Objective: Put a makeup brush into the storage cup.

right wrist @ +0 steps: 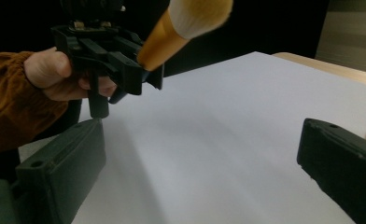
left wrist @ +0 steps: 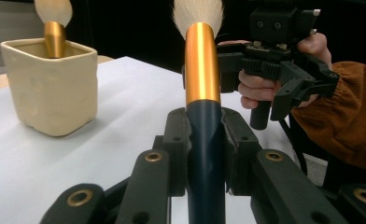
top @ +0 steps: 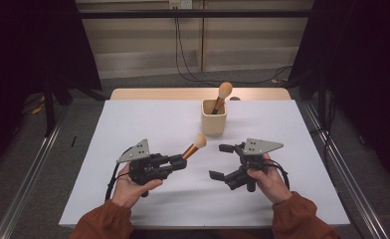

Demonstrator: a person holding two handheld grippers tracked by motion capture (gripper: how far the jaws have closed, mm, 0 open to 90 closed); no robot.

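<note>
High view: I am holding the makeup brush [top: 193,147] in the left gripper [top: 179,162], clamped on its dark handle, bristles angling up and away toward the cream cup [top: 214,123]. A second brush [top: 221,96] is already standing in that cup, leaning right. The right gripper [top: 223,161] is hovering beside the first one over the white tabletop [top: 153,119], jaws spread wide and carrying nothing.

Left gripper view: I am seeing the jaws closing snugly on the navy handle just below the gold ferrule of the makeup brush [left wrist: 202,70], which is rising straight ahead. The cream cup [left wrist: 50,86] is sitting off to the left, well apart, with the second brush [left wrist: 54,28] poking out. The right gripper [left wrist: 284,70] is waiting behind, in the person's hand [left wrist: 265,81].

Right gripper view: I am looking between two widely parted jaws at bare tabletop, with the left gripper [right wrist: 146,74] and its makeup brush [right wrist: 186,23] up ahead.

Risk: I am judging that the grip is sitting low on a long handle, so the brush could pivot or slip while swinging over. The second brush is crowding the opening, so a steep entry could knock it or tip the cup.
</note>
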